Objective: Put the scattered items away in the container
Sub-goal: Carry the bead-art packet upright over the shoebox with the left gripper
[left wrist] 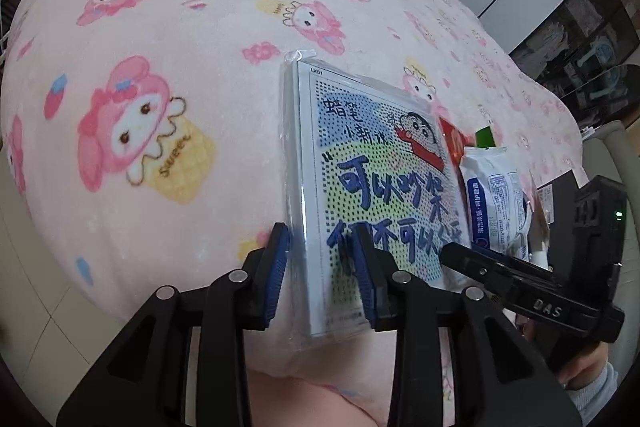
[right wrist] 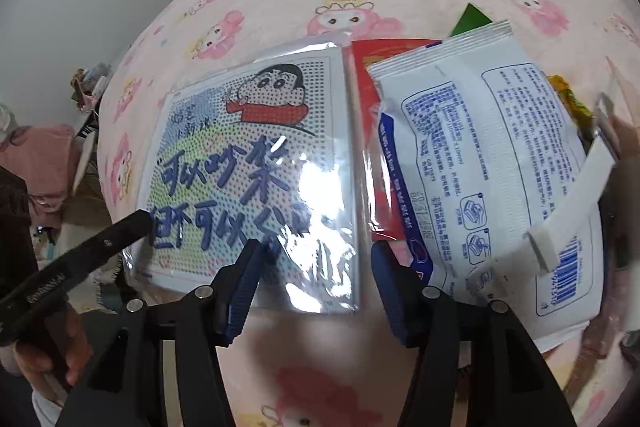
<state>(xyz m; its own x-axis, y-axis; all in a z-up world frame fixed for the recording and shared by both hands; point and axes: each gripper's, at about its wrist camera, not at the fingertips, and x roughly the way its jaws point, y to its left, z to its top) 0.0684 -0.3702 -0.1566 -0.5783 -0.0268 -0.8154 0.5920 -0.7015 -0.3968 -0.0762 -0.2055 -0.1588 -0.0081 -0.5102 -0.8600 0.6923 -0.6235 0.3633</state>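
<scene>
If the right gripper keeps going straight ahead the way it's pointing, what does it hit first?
Probably the cartoon bead-art pack: the right gripper already straddles its near right edge. The red packet lies just beside; depth is unclear.

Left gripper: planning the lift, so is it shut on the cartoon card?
Open: the left gripper straddles the cartoon card edge, with visible gaps at both blue pads.

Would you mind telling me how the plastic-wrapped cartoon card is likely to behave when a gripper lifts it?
The cartoon card looks flat and straight-edged, so probably stiff and light. Its glossy, glaring wrap is likely slippery, and loose film at the edges may crumple against the left gripper.
</scene>
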